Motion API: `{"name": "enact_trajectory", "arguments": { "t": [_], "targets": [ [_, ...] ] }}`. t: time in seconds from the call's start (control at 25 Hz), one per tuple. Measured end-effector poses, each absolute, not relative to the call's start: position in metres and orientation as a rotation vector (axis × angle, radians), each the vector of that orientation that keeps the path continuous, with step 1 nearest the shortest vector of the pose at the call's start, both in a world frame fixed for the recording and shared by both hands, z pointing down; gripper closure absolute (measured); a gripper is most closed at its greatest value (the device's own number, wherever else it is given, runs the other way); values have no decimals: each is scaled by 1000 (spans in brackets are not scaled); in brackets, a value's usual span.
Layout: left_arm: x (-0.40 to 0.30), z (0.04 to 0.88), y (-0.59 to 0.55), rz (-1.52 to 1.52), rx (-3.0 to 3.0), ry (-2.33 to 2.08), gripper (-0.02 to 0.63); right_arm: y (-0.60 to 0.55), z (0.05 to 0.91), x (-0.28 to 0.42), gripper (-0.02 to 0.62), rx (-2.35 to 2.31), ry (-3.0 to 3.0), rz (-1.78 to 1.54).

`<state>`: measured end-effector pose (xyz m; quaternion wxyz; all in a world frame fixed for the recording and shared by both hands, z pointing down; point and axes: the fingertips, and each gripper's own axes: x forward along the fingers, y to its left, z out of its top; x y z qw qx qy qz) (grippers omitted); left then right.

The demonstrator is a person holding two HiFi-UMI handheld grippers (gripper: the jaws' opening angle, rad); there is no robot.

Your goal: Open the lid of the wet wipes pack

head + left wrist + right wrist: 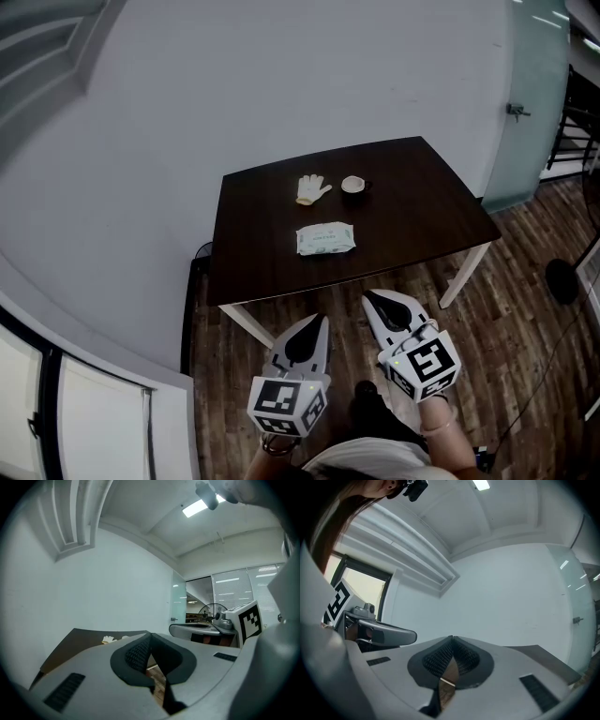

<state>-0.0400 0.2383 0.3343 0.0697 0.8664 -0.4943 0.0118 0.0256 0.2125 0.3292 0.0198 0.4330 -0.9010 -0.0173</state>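
I see left tool [321, 321] and right tool [368, 300] both closed, empty, over floor short of tabletop [253, 272]. Wipes pack [325, 239] flat mid-tabletop; label unreadable to me. Glove [311, 188], cup [353, 185] beyond.

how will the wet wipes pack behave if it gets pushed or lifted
The wet wipes pack lies flat, so it probably won't tip or roll. Its soft-looking wrapper likely flexes when squeezed. On the smooth dark table it may slide when pushed.
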Motion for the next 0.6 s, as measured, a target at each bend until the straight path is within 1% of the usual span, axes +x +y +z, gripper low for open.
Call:
{"name": "enact_trajectory", "arguments": {
  "t": [0.6],
  "targets": [
    [-9,338,91,60,2544,-1564,587,67,333,51,601,1245,-2837,-31]
  ]
}}
